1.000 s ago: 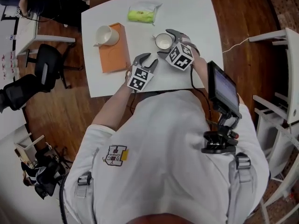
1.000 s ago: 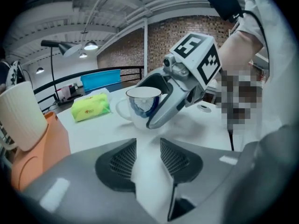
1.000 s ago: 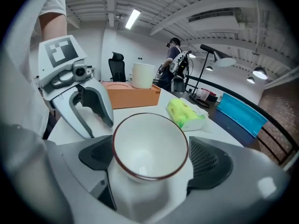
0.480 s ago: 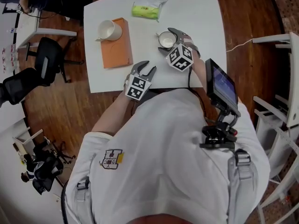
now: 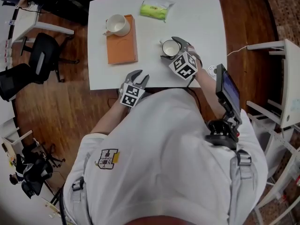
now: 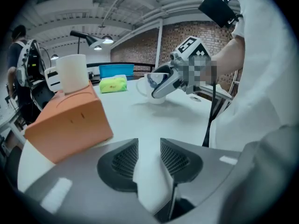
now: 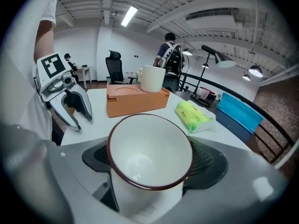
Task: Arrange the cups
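A white cup with a brown rim (image 5: 168,46) (image 7: 149,143) stands upright between the jaws of my right gripper (image 5: 170,49) (image 7: 152,161), which is shut on it over the white table (image 5: 201,18) right of centre. A second white cup (image 5: 117,25) (image 6: 73,73) (image 7: 152,78) stands on an orange box (image 5: 122,48) (image 6: 65,120) at the far left. My left gripper (image 5: 138,78) (image 6: 149,146) hangs at the table's near edge. Its jaws stand a narrow gap apart with nothing between them. It also shows in the right gripper view, as the left gripper (image 7: 70,107).
A green packet (image 5: 157,9) (image 7: 194,115) lies at the table's far side. A small round object (image 5: 213,70) sits near the right front corner. Black office chairs (image 5: 44,60) stand on the wood floor to the left. White shelving (image 5: 281,78) is at the right.
My left gripper has drawn back from the table top to its near edge, toward the person. The right gripper has closed on the brown-rimmed cup and shifted it a little nearer.
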The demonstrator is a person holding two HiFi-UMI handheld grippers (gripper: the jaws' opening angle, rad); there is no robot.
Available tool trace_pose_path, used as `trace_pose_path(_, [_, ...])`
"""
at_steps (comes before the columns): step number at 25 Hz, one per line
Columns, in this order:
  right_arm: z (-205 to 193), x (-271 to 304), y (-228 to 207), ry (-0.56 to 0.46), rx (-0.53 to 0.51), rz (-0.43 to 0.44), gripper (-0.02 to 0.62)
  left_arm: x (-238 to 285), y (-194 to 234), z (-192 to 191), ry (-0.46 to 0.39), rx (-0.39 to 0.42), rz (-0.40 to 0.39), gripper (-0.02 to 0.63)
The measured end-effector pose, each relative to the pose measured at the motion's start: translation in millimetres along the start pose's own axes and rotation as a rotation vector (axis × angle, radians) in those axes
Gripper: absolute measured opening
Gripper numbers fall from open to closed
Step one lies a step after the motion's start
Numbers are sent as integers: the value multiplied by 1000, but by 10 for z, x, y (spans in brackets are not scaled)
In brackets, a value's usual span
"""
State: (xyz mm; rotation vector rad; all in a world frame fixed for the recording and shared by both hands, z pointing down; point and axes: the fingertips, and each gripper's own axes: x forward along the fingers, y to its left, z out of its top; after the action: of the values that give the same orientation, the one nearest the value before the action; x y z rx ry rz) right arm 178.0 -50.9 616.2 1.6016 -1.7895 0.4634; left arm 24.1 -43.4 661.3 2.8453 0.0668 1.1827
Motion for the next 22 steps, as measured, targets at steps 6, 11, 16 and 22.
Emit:
trace_pose_path(6, [579,-175,215,-75,-59,2,442,-180,148,-107,-53,-49,22,137])
trace_pose_path(11, [1262,-139,450,-156,-154,52,442,-360,297,-196,-87,-89,62,137])
trace_pose_path(16, [1700,211,684,-184,-226,126,442,-574,492,-323,-108,-136,120,137])
trace_pose_path(22, [1869,669,808,-180,-277,196,442,-778,750,-544,-125,-248,190,137])
